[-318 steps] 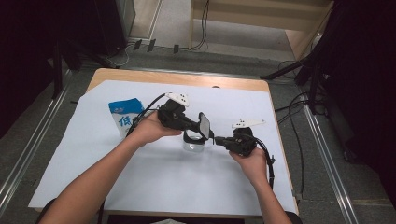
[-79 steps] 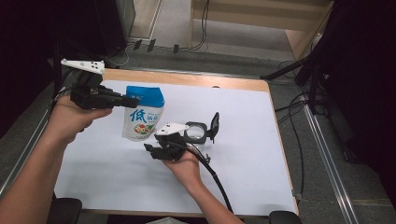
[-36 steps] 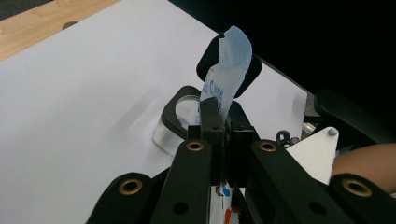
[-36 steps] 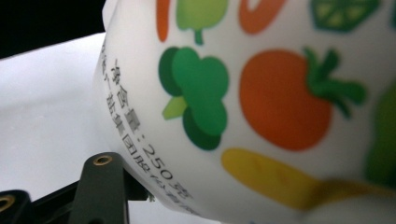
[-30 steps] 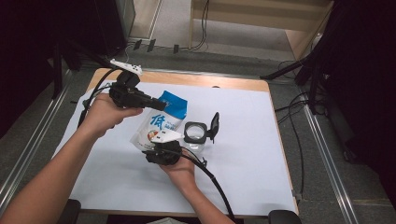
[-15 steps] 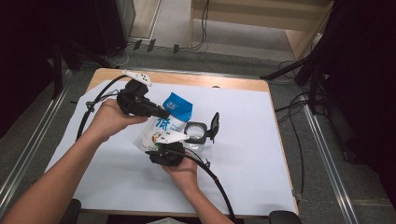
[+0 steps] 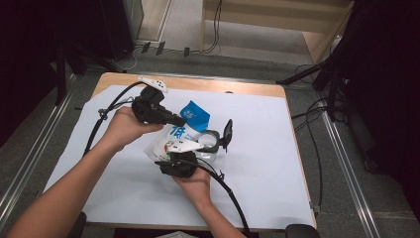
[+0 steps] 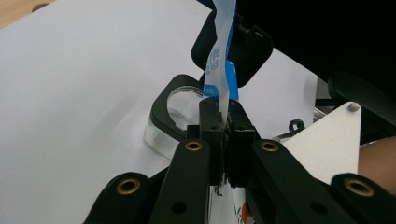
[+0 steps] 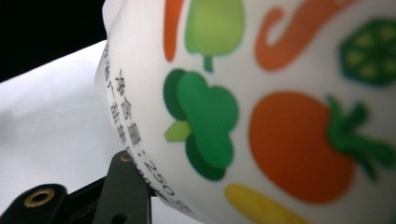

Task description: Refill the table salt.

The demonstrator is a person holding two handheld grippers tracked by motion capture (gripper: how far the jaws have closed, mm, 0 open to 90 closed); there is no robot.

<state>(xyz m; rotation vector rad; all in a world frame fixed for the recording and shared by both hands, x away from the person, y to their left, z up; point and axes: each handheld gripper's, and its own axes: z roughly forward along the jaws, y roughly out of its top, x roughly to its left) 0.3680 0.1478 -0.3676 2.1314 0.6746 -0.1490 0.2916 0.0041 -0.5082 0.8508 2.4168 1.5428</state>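
A white pouch with a blue top and vegetable print hangs tilted above the table. My left gripper is shut on its blue top edge, and in the left gripper view the jaws pinch that thin edge. A clear container with a black rim and an upright black flip lid stands just right of the pouch, also seen as the container below the jaws. My right gripper sits under the pouch's bottom. In the right gripper view the pouch bulges over one visible jaw, hiding the other.
A white sheet covers the wooden table. Cables trail from both grippers, one cable running to the front edge. Metal rails and black stands flank the table on the floor.
My left gripper has carried the pouch right and down, to beside the container, and tilted it. The right gripper has stayed near the container, now under the pouch's bottom.
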